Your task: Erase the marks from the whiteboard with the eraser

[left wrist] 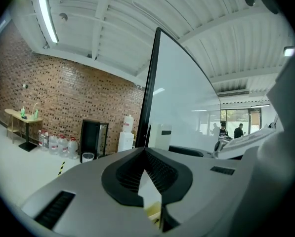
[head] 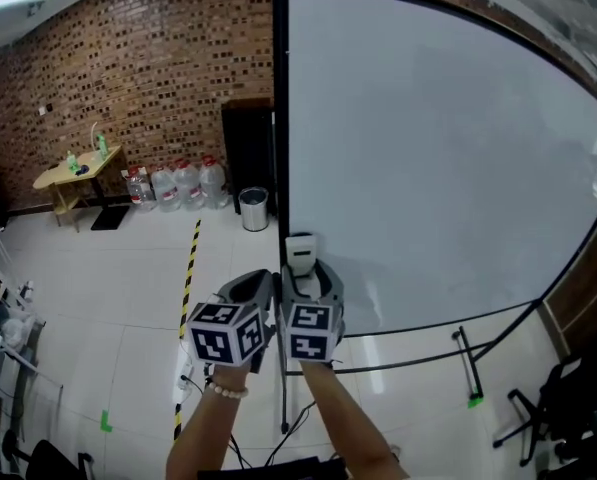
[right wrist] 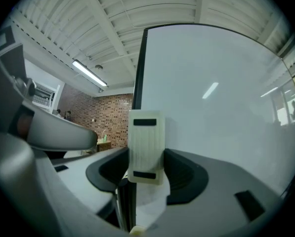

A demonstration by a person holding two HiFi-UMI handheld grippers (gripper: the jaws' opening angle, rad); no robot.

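Right gripper (head: 309,280) clamps an upright cream ribbed plastic eraser (right wrist: 146,144) by the lower left corner of the large black-framed whiteboard (head: 428,148). Left gripper (left wrist: 146,152), just beside it, has its jaws pressed together, holding nothing.

text: none can be read | water bottles (head: 186,182), far left by brick wall (head: 128,58): red labels, too small to read

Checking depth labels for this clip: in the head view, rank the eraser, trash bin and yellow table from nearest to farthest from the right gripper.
1. eraser, clamped in the right gripper.
2. trash bin, beyond it, slightly left.
3. yellow table, far left by the brick wall.
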